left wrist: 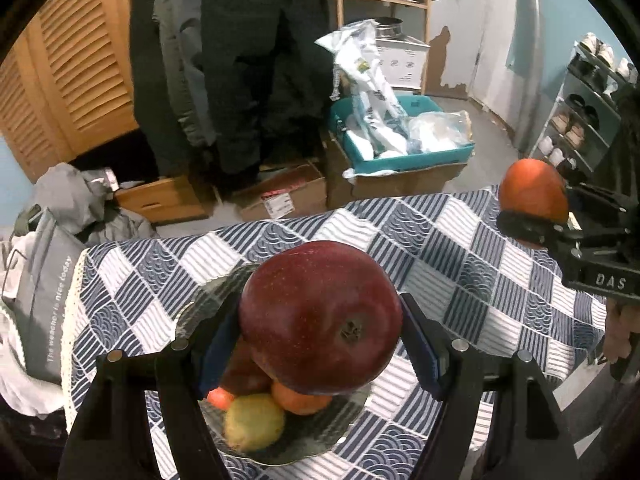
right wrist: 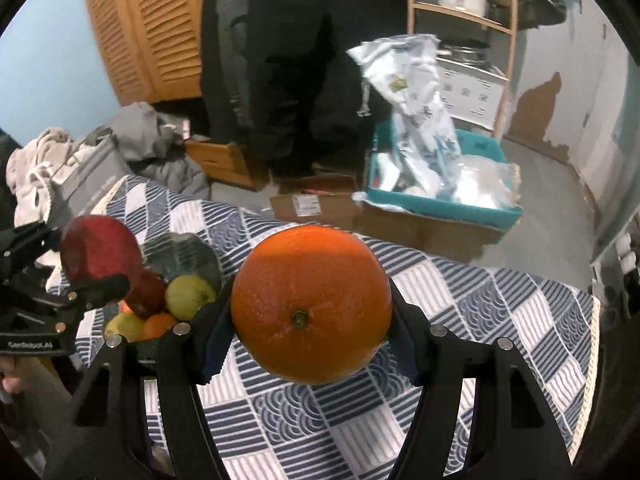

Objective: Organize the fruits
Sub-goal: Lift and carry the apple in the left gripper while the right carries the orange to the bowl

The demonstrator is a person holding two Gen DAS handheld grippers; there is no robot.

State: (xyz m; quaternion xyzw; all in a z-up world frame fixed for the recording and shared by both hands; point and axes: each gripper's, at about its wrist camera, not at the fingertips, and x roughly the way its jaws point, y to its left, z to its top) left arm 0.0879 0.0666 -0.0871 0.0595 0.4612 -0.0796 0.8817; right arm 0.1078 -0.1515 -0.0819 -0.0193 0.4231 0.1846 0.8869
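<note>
Left gripper: my left gripper (left wrist: 320,344) is pinching the red apple (left wrist: 320,320), one blue pad pressed against each side, the blossom end turned toward my camera.
Apple's place: I see it held up off the table, right over the glass bowl (left wrist: 320,446), not touching the fruit below.
Right gripper: my right gripper (right wrist: 310,328) is clamped on the orange (right wrist: 311,304), pads on its left and right flanks, stem end facing my lens.
Orange's place: held in the air above the checked tablecloth (right wrist: 480,320), to the right of the bowl and well apart from it.
Bowl contents: from the left camera I can make out a yellow-green lemon (left wrist: 254,420), a small orange fruit (left wrist: 300,400) touching it, and another dark red fruit behind, mostly hidden by the apple.
Writing: I read "DAS" on the right gripper's body in the left view, and what looks like "GenRobot.AI" on the left gripper's body in the right view. The grey bag (left wrist: 44,300) at far left carries "The weather is nice today".
Pose: both grippers tilt down toward the table. A bit of hand (right wrist: 10,376) shows at the left edge of the right view, below the left gripper.
Beyond the table: a teal bin (left wrist: 400,136) of plastic packets on cardboard boxes, on the floor on the far side.
</note>
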